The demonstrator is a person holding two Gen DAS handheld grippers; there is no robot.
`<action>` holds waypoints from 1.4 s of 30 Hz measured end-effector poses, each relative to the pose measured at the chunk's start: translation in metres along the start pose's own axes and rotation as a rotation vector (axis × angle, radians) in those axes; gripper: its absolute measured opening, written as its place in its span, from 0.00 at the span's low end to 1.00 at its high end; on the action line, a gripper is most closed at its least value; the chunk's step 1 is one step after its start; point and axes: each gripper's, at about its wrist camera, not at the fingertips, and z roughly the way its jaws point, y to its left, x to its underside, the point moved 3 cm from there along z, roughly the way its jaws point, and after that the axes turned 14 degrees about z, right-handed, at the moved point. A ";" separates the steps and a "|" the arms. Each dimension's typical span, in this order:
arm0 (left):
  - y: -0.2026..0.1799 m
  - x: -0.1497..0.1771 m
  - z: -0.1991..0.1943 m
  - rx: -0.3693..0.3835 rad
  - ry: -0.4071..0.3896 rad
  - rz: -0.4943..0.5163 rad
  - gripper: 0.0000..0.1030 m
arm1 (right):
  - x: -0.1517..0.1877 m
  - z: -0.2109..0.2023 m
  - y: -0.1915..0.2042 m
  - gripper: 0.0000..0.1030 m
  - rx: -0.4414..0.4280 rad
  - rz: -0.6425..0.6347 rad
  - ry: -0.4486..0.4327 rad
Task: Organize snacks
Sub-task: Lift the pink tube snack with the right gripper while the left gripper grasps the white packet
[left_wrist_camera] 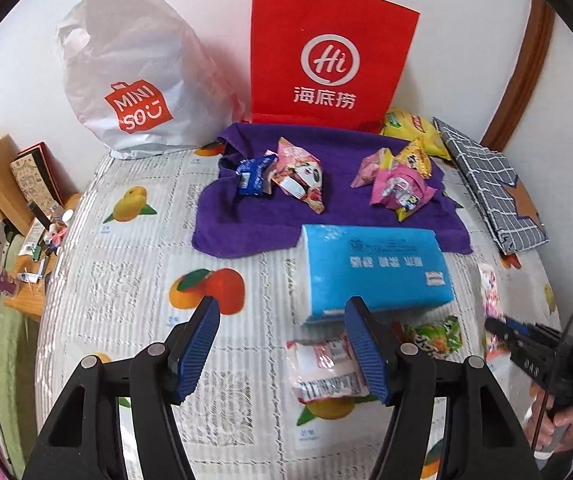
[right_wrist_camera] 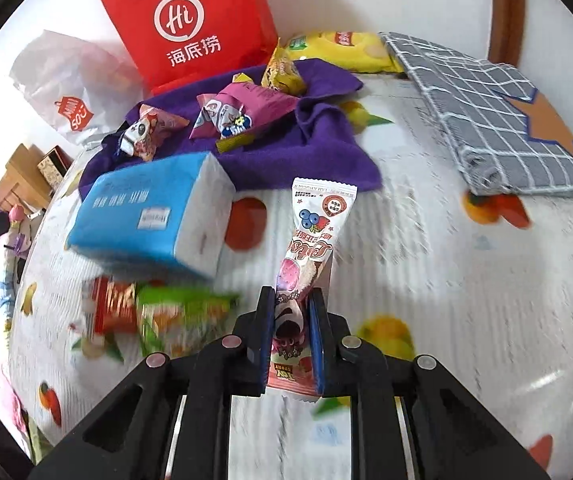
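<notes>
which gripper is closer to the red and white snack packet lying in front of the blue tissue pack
Left. The left gripper hangs open beside the red and white packet, one finger overlapping it. The right gripper is off to its side, shut on a long pink snack packet.

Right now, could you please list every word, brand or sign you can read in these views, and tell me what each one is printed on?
"Hi" in a ring, with "海底捞" below: red paper bag.
"MINISO": white plastic bag.
White print on the blue tissue pack: upside down, too blurred to read.
Pink lettering on the long snack packet clamped in the right gripper: curved, not legible.
Wrappers on the purple towel: print too small.
</notes>
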 end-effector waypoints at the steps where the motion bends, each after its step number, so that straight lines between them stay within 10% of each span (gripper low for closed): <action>1: -0.003 0.003 0.000 0.006 0.000 0.001 0.61 | 0.005 -0.003 -0.002 0.16 0.002 -0.006 0.008; 15: -0.004 0.053 0.021 0.011 0.087 -0.016 0.61 | 0.043 -0.005 -0.012 0.42 0.005 -0.025 0.010; 21: -0.008 0.064 0.040 0.033 0.124 -0.023 0.61 | 0.049 0.010 -0.007 0.25 0.078 -0.075 -0.033; 33: -0.035 0.054 0.089 0.142 0.159 -0.072 0.63 | 0.059 0.009 -0.012 0.24 0.082 -0.111 -0.156; 42: -0.039 0.058 0.098 0.038 0.149 0.007 0.64 | 0.057 0.014 -0.008 0.24 0.096 -0.110 -0.195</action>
